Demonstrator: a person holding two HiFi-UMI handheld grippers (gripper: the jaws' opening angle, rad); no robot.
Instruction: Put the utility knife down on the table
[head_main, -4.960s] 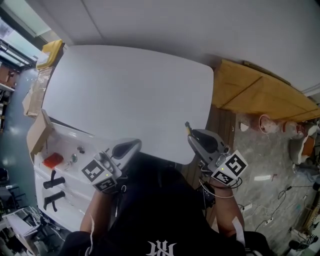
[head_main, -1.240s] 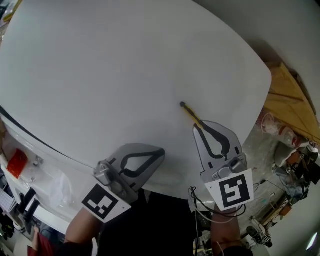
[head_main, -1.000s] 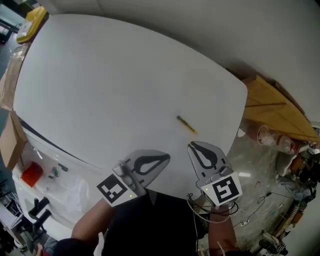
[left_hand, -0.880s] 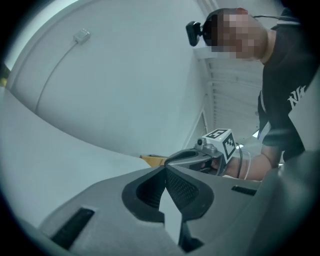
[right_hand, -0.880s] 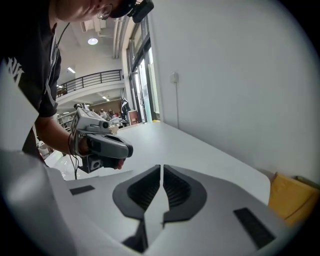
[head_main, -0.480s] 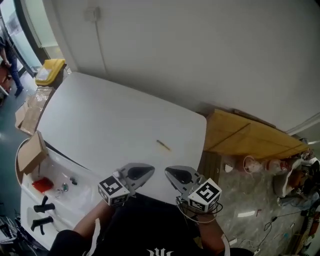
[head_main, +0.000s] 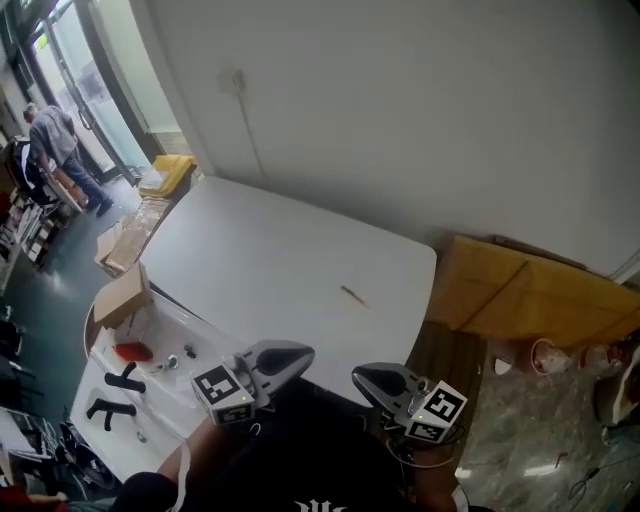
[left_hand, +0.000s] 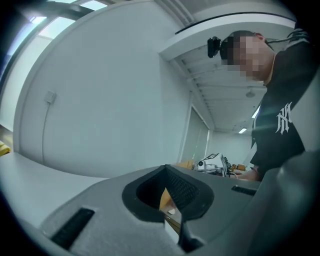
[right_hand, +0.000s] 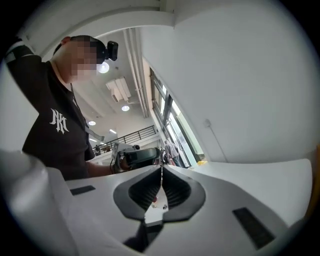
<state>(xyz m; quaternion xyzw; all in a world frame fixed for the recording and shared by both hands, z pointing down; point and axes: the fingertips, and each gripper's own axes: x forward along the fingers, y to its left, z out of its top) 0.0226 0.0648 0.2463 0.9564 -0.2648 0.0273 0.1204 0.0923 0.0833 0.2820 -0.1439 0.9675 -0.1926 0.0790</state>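
The utility knife (head_main: 353, 295), thin and yellow with a dark tip, lies alone on the white table (head_main: 260, 260), right of its middle. Neither gripper touches it. My left gripper (head_main: 305, 352) hovers shut and empty at the table's near edge, well short of the knife. My right gripper (head_main: 358, 377) is also shut and empty, off the near right corner, close to my body. In the left gripper view the jaws (left_hand: 165, 167) meet at their tips with nothing between them. The jaws (right_hand: 161, 167) in the right gripper view are pressed together. The knife shows in neither gripper view.
A low white unit (head_main: 150, 400) at the left carries a red object (head_main: 130, 352) and black handles (head_main: 110, 385). A cardboard box (head_main: 120, 295) stands by the table's left end. Wooden boards (head_main: 520, 295) lie at the right. A person (head_main: 60, 140) stands far left by the glass doors.
The right gripper, which held the knife five seconds ago, has left it on the table and drawn back. Both grippers now sit nearer my body, and the head view has lifted and widened.
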